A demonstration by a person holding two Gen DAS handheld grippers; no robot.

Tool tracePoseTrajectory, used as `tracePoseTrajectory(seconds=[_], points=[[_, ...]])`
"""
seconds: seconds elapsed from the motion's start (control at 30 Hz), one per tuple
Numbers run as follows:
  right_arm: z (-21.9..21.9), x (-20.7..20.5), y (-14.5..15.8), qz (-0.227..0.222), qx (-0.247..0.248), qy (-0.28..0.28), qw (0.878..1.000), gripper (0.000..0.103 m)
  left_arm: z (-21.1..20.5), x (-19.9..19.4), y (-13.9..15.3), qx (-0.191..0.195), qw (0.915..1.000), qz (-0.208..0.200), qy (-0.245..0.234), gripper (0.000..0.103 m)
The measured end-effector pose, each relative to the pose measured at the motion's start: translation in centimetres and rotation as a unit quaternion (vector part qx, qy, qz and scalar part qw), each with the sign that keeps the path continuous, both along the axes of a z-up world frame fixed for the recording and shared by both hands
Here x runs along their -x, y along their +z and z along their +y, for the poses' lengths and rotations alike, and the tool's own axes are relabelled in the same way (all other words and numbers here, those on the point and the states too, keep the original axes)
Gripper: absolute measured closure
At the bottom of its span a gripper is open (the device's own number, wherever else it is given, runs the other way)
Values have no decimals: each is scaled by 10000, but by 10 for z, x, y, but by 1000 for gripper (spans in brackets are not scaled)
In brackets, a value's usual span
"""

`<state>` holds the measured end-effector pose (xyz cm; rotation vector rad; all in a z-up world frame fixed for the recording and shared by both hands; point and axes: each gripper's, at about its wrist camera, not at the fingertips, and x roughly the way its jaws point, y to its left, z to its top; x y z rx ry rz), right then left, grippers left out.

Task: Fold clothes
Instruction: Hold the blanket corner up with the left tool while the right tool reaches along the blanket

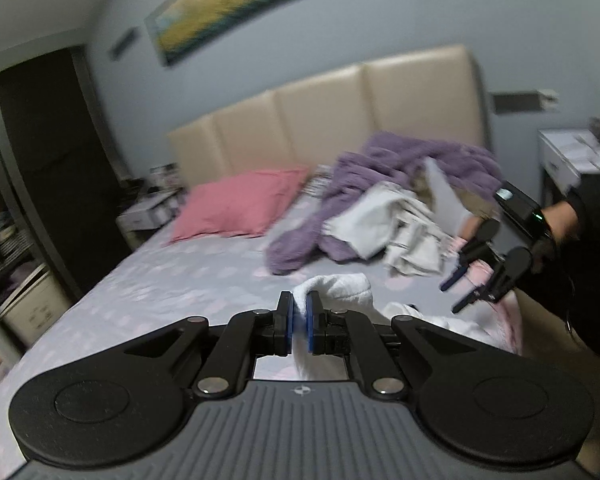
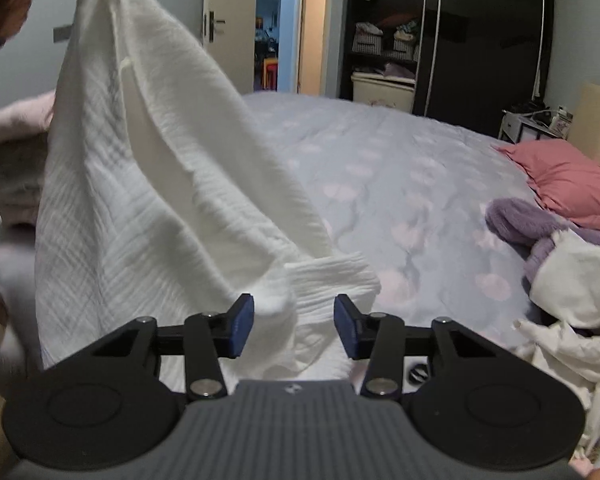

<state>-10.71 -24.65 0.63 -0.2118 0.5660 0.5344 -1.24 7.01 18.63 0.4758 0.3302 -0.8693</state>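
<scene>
My left gripper (image 1: 299, 322) is shut on a corner of a white crinkled cloth (image 1: 340, 292) and holds it above the bed. In the right wrist view the same white cloth (image 2: 140, 200) hangs from the top left down to the bed. My right gripper (image 2: 294, 326) is open, with a fold of the cloth's lower edge lying between its blue pads (image 2: 242, 326), which do not touch it. The right gripper also shows in the left wrist view (image 1: 460, 294), open, at the bed's right side.
The bed (image 2: 400, 184) has a lilac spotted cover. A pink pillow (image 1: 240, 208) lies by the beige headboard (image 1: 320, 120). A purple fluffy blanket (image 1: 400, 184) and a pile of white clothes (image 1: 400, 236) lie at the right. Folded pink and grey items (image 2: 12, 160) are stacked at the left.
</scene>
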Motion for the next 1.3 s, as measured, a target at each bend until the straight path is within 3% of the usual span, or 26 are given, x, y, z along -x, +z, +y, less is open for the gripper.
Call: tracePoseTrajectory(seconds=[0.17,0.33,0.53,0.7,0.9,1.0,1.03,1.07,1.1,1.3], points=[[34,-9,7,-11,23,284,9996,59,34,15,-9,508,9969,84,601,98],[73,-16,7,-8,110,738,9972,60,69,30,-18,1012,9875,167,1199,98],[137,-16,-13,29,848,1656,9825,60,100,38,-31,1408,9786,226,1485,98],[161,-38,-32,144,1116,1459,9829,60,106,42,-30,1450,9773,154,1540,98],[161,-70,-29,615,160,1244,9902,60,107,51,-37,1362,9786,201,1527,98],[164,-66,-18,415,-32,1190,9920,61,111,52,-40,1358,9773,247,1606,98],[168,-61,-18,413,10,1178,9922,70,113,53,-41,1358,9766,257,1646,98],[172,-56,-18,411,53,1167,9923,87,115,53,-42,1367,9758,276,1683,98],[176,-51,-18,409,95,1155,9924,91,116,53,-42,1381,9752,291,1703,98],[199,-29,-24,499,336,893,9942,89,114,54,-40,1404,9745,288,1729,98]])
